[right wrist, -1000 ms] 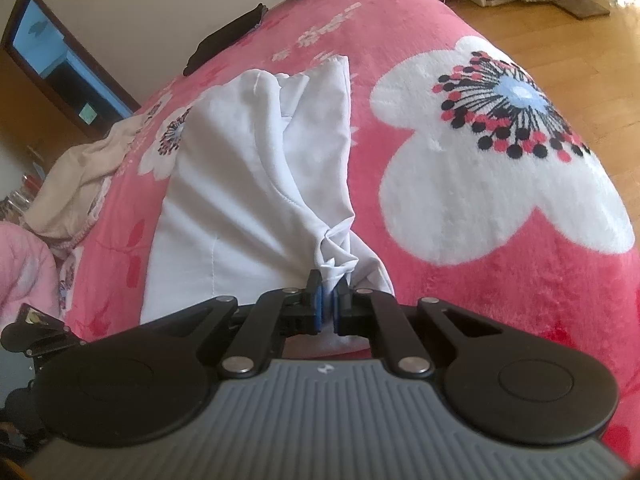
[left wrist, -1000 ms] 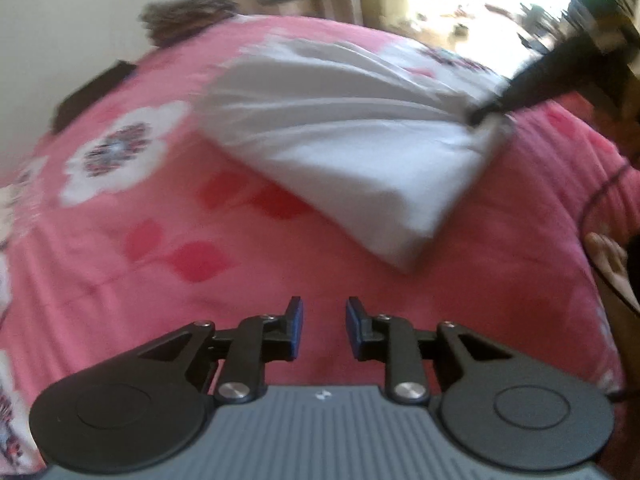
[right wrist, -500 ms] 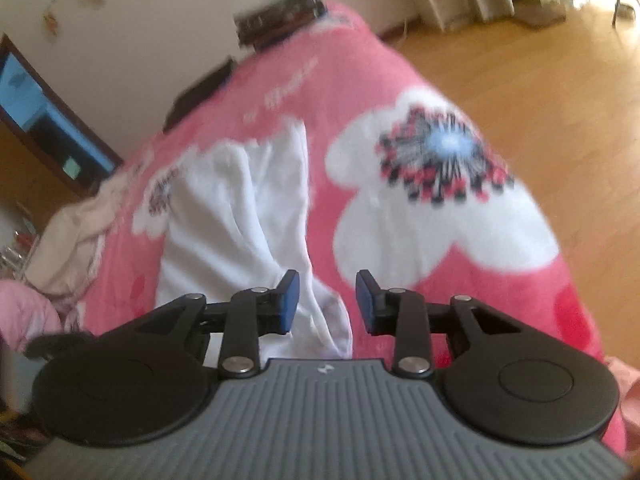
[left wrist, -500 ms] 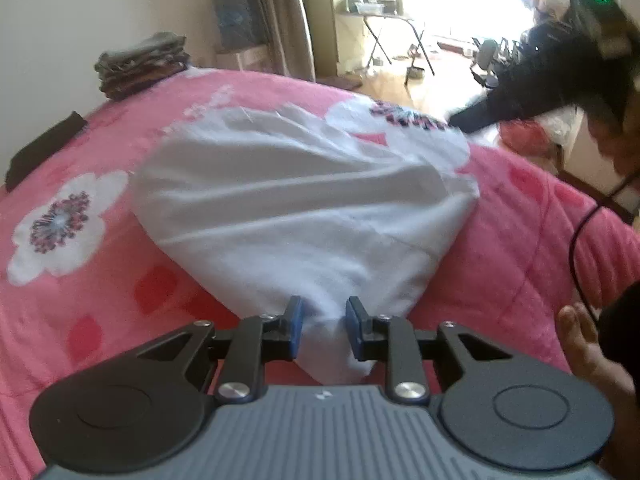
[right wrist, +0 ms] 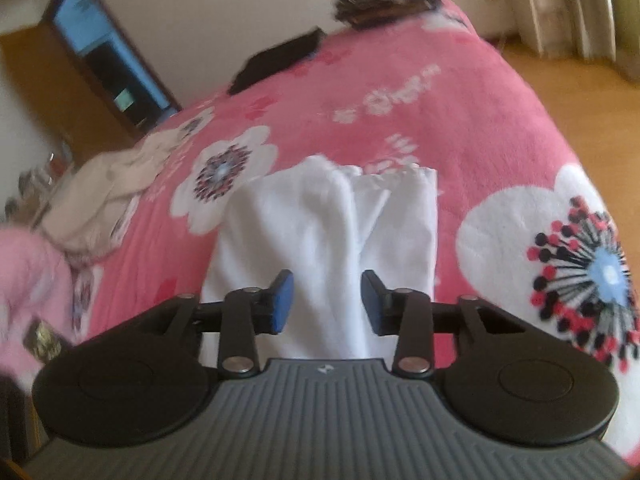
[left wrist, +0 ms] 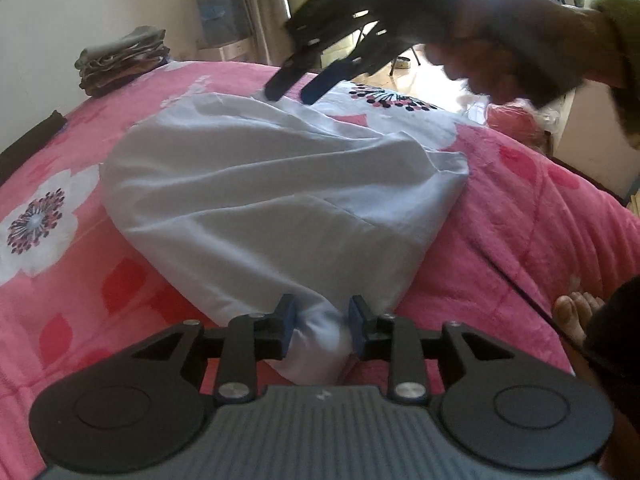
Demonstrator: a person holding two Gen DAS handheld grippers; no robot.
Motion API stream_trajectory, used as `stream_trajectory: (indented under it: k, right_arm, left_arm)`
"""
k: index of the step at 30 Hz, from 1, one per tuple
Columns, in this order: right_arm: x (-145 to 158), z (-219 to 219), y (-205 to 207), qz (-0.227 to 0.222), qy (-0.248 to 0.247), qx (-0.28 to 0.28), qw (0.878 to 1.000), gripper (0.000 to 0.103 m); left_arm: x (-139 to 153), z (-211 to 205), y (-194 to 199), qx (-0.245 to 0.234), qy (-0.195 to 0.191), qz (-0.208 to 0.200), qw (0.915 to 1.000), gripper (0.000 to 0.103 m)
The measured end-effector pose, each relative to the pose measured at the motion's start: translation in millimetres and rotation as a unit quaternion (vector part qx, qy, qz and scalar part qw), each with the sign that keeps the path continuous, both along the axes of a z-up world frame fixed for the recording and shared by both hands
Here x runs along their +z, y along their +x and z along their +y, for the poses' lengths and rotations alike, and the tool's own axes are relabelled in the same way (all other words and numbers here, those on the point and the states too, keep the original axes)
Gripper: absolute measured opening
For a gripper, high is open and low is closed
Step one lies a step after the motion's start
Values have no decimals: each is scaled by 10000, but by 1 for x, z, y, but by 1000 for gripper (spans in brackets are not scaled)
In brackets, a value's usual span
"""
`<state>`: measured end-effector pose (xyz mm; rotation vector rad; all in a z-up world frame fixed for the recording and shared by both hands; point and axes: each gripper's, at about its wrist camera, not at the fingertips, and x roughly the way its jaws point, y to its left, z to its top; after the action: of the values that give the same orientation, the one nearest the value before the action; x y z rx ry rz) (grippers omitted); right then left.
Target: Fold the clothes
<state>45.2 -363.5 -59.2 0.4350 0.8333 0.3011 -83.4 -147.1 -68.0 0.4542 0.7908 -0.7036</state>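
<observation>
A white garment (left wrist: 272, 200) lies partly folded on the pink flowered blanket (left wrist: 520, 248). My left gripper (left wrist: 320, 330) is open, with the garment's near corner bunched between its fingers. My right gripper (right wrist: 326, 300) is open and hovers above the garment (right wrist: 316, 240); it also shows in the left wrist view (left wrist: 298, 84) over the garment's far edge, held by a gloved hand.
A stack of folded clothes (left wrist: 120, 60) sits at the bed's far corner, with a dark flat item (right wrist: 276, 60) near it. A beige garment (right wrist: 104, 192) lies at the bed's left side. A bare foot (left wrist: 576, 312) is at the right. Wooden floor (right wrist: 580, 88) lies beyond the bed.
My right gripper let go of the white garment, opened and moved up over its far end. My left gripper moved forward until the near corner sits between its open fingers.
</observation>
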Motion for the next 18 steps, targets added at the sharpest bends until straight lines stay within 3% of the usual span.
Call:
stream_trajectory:
  k: [5, 7, 8, 12, 18]
  right_arm:
    - [-21, -2, 27, 231, 281, -51, 9993, 39]
    - [-22, 1, 26, 150, 324, -1, 9994, 16]
    - [-23, 3, 25, 104, 343, 25, 9994, 0]
    - [-10, 5, 15, -456, 9, -203, 9988, 0]
    - [-35, 4, 25, -272, -436, -465, 9976, 0]
  left_arm:
    - [-1, 2, 2, -46, -42, 46, 10000, 31]
    - [-2, 3, 3, -69, -50, 59, 9999, 31]
    - [-1, 4, 4, -78, -56, 64, 9999, 31]
    - [-2, 8, 6, -67, -141, 143, 9998, 31]
    - [-3, 8, 3, -211, -121, 91, 9997, 31]
